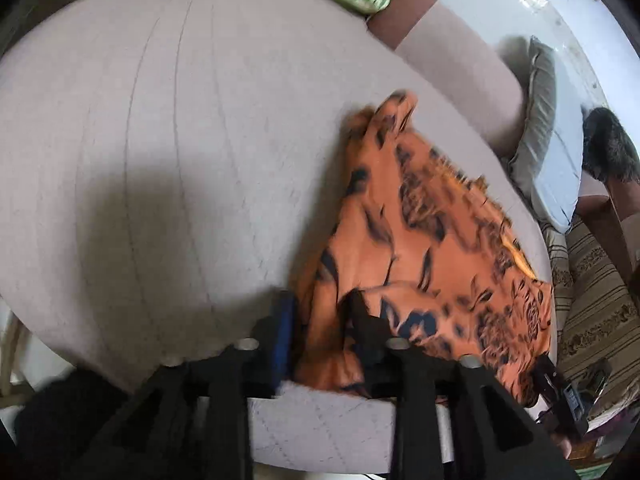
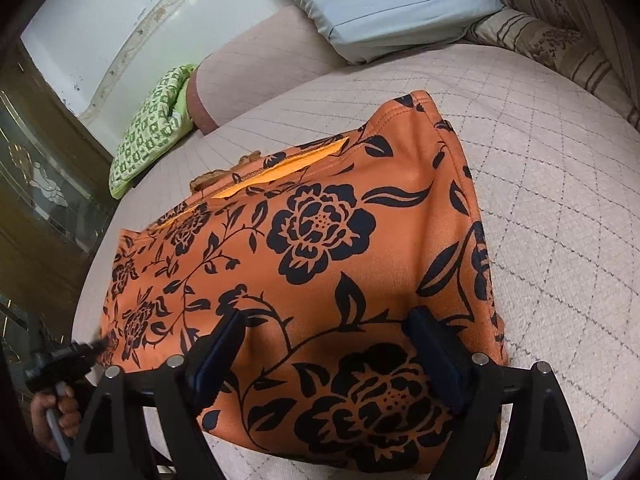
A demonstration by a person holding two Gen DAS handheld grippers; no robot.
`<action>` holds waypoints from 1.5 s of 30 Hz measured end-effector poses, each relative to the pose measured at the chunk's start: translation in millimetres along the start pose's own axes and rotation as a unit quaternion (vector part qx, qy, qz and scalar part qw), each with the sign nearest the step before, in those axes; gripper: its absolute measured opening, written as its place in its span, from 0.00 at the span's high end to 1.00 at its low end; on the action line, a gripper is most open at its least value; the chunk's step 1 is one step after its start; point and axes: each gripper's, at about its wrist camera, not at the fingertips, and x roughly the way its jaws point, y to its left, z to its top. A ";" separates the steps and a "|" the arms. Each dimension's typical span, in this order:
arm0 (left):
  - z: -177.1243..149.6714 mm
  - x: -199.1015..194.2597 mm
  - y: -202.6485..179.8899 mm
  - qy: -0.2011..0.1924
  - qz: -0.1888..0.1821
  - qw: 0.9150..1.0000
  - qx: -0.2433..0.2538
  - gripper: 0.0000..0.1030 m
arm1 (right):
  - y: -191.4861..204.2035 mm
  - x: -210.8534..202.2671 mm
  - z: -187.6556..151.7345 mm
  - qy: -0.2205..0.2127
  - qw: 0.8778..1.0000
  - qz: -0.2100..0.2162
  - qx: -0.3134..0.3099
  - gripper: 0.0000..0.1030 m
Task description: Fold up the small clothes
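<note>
A green patterned cushion (image 2: pixel 154 120) lies at the far left of the quilted bed (image 2: pixel 560 208). The left tool (image 1: pixel 320 320) has its fingers closed on a bunched corner of the orange floral garment (image 2: pixel 320 248), which is spread flat mid-bed. The right tool (image 2: pixel 332 340) hovers wide open over the garment's near edge, gripping nothing. A pale blue pillow (image 2: pixel 392 4) sits at the far right.

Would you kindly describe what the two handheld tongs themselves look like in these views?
Both are matte black plastic. The left tongs and right tongs each have dark blue pads on their fingers, triangular cut-out frames and round silver pin heads. The left tongs have a black pistol-style handle with a grey trigger.
</note>
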 end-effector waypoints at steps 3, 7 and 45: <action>19.7 -16.9 -19.7 -0.057 0.015 0.997 0.047 0.21 | -3.8 -2.0 0.1 -0.003 1.000 0.010 0.008 0.16; 62.2 17.7 -46.1 -0.035 0.009 0.993 0.110 0.20 | -3.6 -2.4 0.7 -0.003 1.000 0.011 0.010 0.16; 80.3 42.3 -62.6 -0.024 -0.029 0.994 0.103 0.71 | -3.1 -1.6 0.3 -0.009 1.000 0.015 0.013 0.15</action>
